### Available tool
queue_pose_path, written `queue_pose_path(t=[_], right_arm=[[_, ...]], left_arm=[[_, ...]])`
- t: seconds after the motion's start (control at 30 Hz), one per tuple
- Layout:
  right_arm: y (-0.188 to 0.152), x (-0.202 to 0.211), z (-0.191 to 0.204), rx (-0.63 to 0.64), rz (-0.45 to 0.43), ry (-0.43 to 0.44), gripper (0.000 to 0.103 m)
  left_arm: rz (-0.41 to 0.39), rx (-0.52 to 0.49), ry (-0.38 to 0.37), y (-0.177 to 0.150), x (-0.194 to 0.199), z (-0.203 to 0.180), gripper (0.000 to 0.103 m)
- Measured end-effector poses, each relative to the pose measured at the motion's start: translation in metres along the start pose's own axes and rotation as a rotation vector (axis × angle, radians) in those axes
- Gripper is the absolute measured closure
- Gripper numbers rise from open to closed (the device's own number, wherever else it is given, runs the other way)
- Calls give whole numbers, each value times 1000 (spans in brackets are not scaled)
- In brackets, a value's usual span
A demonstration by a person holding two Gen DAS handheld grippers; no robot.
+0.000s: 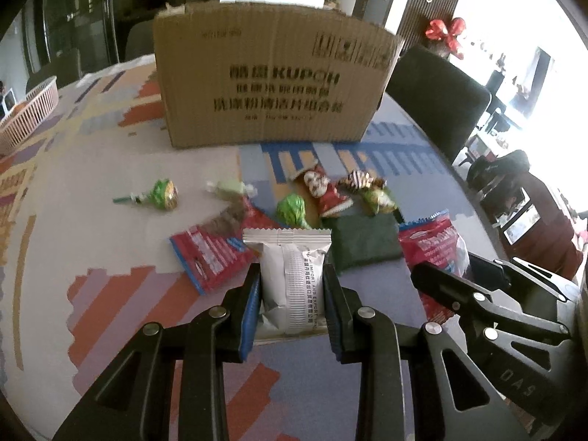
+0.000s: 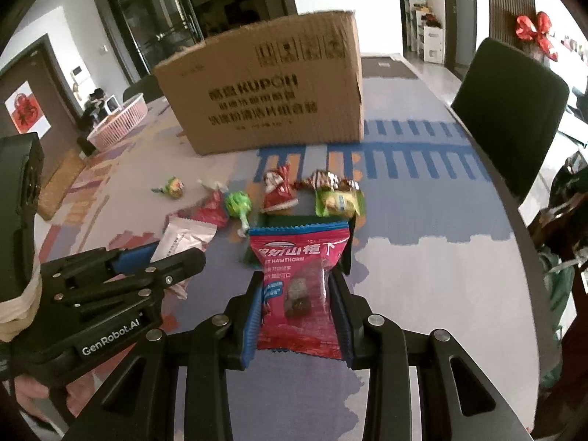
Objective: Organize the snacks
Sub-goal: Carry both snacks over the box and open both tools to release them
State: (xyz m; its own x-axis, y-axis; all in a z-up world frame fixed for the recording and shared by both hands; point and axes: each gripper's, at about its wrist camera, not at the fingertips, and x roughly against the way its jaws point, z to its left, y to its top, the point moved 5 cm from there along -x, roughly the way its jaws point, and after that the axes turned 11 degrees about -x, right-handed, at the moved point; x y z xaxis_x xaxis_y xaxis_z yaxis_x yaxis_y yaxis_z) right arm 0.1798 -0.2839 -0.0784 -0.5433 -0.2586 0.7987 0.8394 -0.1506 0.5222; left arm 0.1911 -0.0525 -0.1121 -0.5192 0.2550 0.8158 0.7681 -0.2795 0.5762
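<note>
Left wrist view: white packet (image 1: 292, 283) clamped between left hand-held gripper (image 1: 292, 307) pads

A home dining room — patterned tablecloth (image 2: 422, 220), dark chair (image 2: 514, 110), glass-door cabinet (image 2: 154, 11).

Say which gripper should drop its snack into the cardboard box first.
Probably the left gripper: shut on the white packet, it faces the cardboard box head-on. The right gripper, holding the red hawthorn packet, sits off-centre.

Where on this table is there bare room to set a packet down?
Bare cloth lies between the cardboard box and the pink basket, and left of the green lollipop. The snack cluster around the dark green pouch is crowded.
</note>
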Motion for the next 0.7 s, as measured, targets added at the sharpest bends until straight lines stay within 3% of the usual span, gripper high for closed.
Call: queue_pose_path(t=[0.7], right_arm=[[98, 52, 28, 33, -185, 61, 67]], left_arm=[[-211, -54, 71, 100, 69, 22, 71]])
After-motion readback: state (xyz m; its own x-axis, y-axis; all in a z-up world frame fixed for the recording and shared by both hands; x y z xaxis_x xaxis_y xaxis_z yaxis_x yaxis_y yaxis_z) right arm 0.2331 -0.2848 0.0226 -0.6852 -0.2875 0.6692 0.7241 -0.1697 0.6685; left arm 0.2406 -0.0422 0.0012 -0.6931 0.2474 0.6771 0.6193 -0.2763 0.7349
